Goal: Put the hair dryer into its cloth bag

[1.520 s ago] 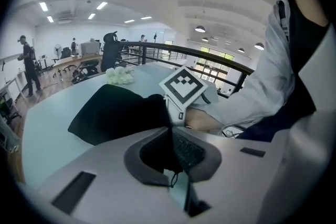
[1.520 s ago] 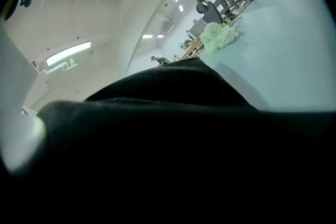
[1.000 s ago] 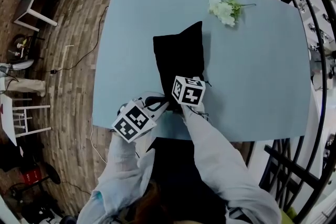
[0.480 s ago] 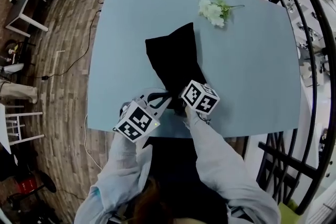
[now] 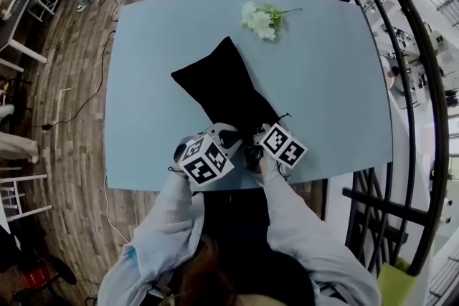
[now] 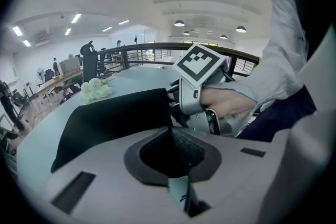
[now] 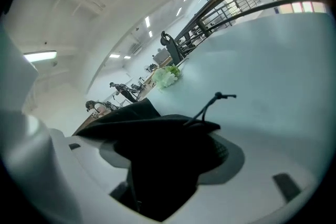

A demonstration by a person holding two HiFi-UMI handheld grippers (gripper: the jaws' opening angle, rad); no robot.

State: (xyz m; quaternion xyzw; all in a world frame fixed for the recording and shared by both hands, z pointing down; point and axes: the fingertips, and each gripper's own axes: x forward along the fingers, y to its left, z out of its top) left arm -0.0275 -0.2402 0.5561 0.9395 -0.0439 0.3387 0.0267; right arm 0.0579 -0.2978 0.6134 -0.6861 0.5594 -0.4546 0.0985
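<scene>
Head view: a black cloth bag (image 5: pixel 219 86) lies slantwise on the pale blue table (image 5: pixel 337 82). Its closed end points toward the far edge and its mouth lies by the near edge, where the two grippers meet it.
Flowers (image 5: pixel 259 19): white, at the far edge, near the bag's closed end but not touching it.
Left gripper (image 6: pixel 169 131): jaws together, pinching the rim of the bag's mouth; the cloth spreads away from the tips to the left.
Right gripper (image 7: pixel 168 152): jaws have just been opening and stand wide apart, easing in slightly at the last. Black cloth of the bag's mouth fills the gap and drapes over the pads.
Drawstring (image 7: pixel 217 95): rises from the rim, its loose end above the table.
</scene>
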